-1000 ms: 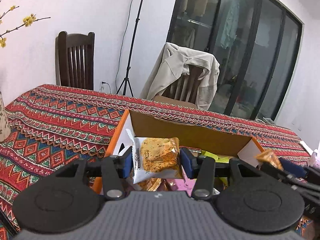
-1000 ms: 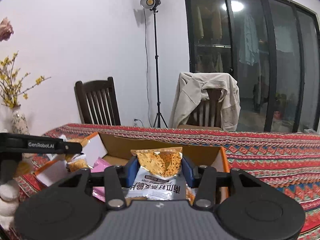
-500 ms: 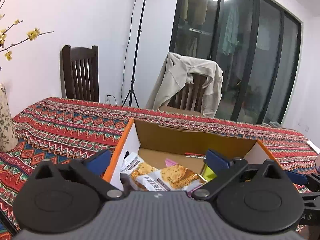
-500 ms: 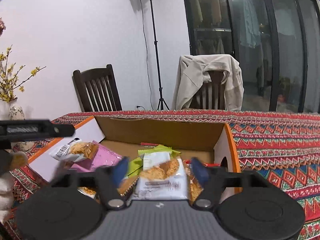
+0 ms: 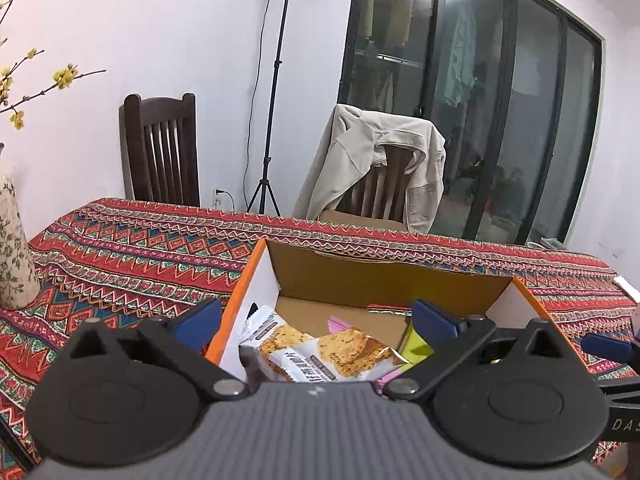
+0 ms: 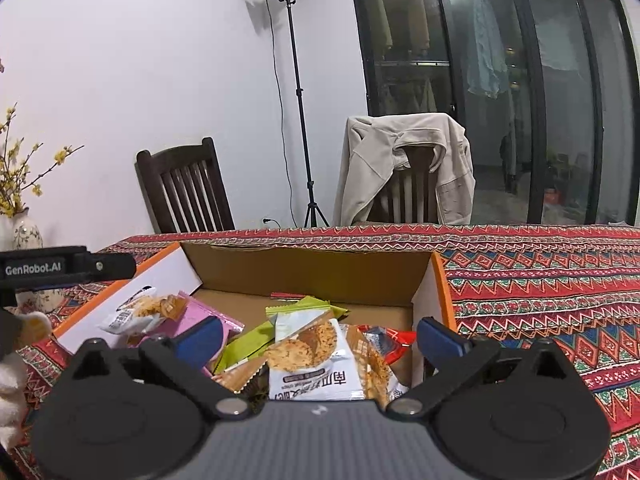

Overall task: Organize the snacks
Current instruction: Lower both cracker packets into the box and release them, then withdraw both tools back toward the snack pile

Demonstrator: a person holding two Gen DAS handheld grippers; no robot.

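Snack packets, crinkly foil cracker pouches (image 6: 310,364), lie loose in the orange-edged cardboard box (image 6: 438,280); light, slippery, crushable, best pinched by sealed edges. Left tongs (image 5: 316,322) gape empty; right tongs (image 6: 320,338) are opening, gripping nothing.

patterned tablecloth (image 5: 140,248), 2 wooden chairs (image 5: 162,150), beige jacket (image 5: 380,168), vase (image 5: 14,248)

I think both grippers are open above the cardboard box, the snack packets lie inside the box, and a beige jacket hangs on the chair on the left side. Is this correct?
Not quite. The beige jacket hangs on the right-hand chair; the left-hand chair is bare, as the right wrist view shows. The rest holds: the left gripper is open, the right gripper has its jaws still opening with nothing gripped, and the snack packets lie inside the cardboard box.
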